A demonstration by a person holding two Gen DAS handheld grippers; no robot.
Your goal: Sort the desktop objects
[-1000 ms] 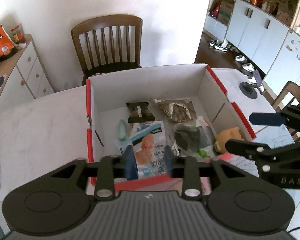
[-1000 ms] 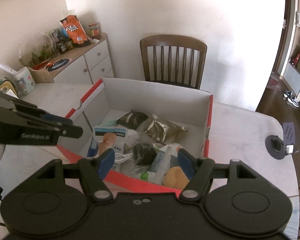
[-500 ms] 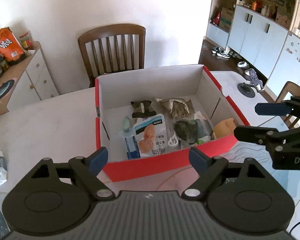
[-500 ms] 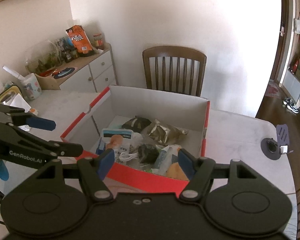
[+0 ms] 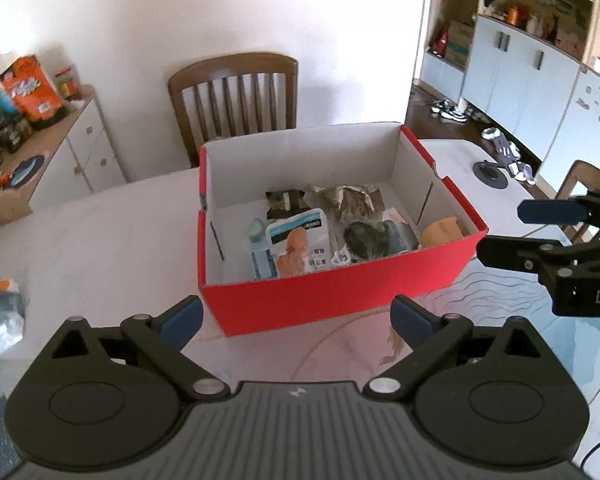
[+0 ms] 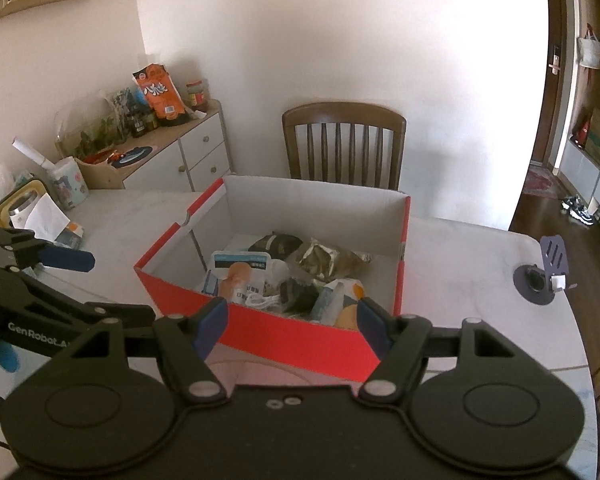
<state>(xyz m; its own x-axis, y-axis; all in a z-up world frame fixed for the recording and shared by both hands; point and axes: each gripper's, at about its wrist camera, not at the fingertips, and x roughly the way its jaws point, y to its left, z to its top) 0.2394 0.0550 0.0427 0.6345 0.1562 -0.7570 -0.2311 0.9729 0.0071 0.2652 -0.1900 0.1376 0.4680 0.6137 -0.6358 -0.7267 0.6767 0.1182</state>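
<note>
Jaws on the left hand-held gripper [image 5: 296, 318] had just been swinging apart and stood wide, nothing between them, hanging over the counter [image 5: 92, 240] just short of the red box [image 5: 340, 288]. Right hand-held gripper [image 6: 292, 322] was parted too, also empty, sitting at the box's near wall.

Box itself was open-topped, white inside, parked mid-counter on the edge of a printed mat [image 5: 500, 304]. Stuff inside was all piled toward the near end: a white pouch with a salmon-coloured picture [image 5: 298, 242], a dark packet [image 5: 284, 202] behind it, a crinkly silver-brown bag [image 5: 350, 198] next to that, a dark green bundle [image 5: 370, 238], and something orange [image 5: 442, 232] tucked in the right corner.

Wooden chair [image 5: 236, 96] was behind the box, sideboard [image 5: 80, 144] with an orange snack bag [image 5: 30, 90] off to the left.
</note>
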